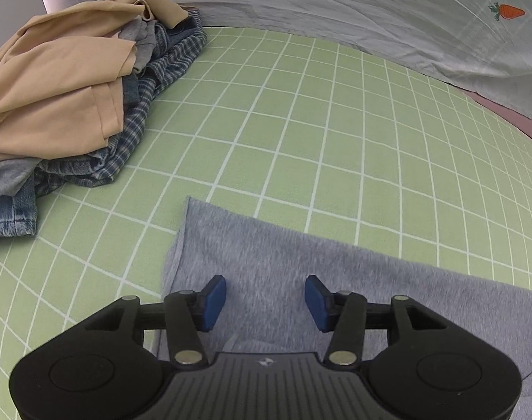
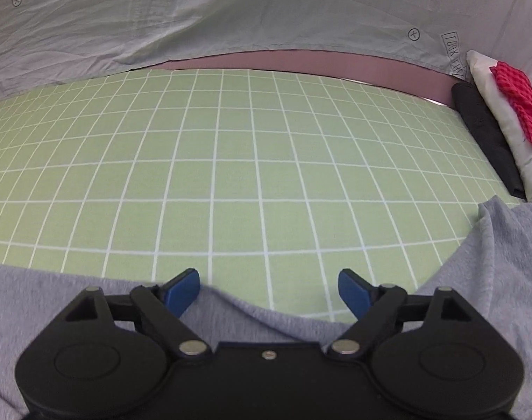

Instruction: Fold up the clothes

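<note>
In the left wrist view, the left gripper (image 1: 266, 302) is spread wide, with nothing between its blue pads (image 1: 215, 302). Directly under and ahead of it lies the grey knit garment (image 1: 300, 262), flat on the green checked sheet (image 1: 300, 122). The near part of the garment is hidden by the black body of the tool, and its right side is cut off by the picture edge, so what kind of garment it is cannot be told. The cloth between the pads looks a little blurred. Its far-left corner sits just ahead of the left pad.

Farther ahead and to the left of this gripper is a heap of unfolded clothes (image 1: 73, 105): a beige piece (image 1: 56, 80) on top, a blue plaid shirt (image 1: 150, 105) and denim (image 1: 10, 213) below it, and some grey cloth between. The heap is cut off at the left edge. Beyond the sheet, a pale printed cover (image 1: 370, 10) with a small carrot drawing (image 1: 507, 11) closes the view.

In the right wrist view, the right gripper (image 2: 269, 294) is also wide apart and holds nothing. The same grey garment (image 2: 493, 262) passes under the tool; its edge runs just behind the pads, and a fold rises to the right of the right pad. Ahead is bare green sheet (image 2: 231, 157). Far to the right, at the sheet's border, lie a dark folded item (image 2: 482, 133), a white cloth item (image 2: 507, 119) and a red knitted piece (image 2: 521, 105) on it, all partly cut off by the frame.
</note>
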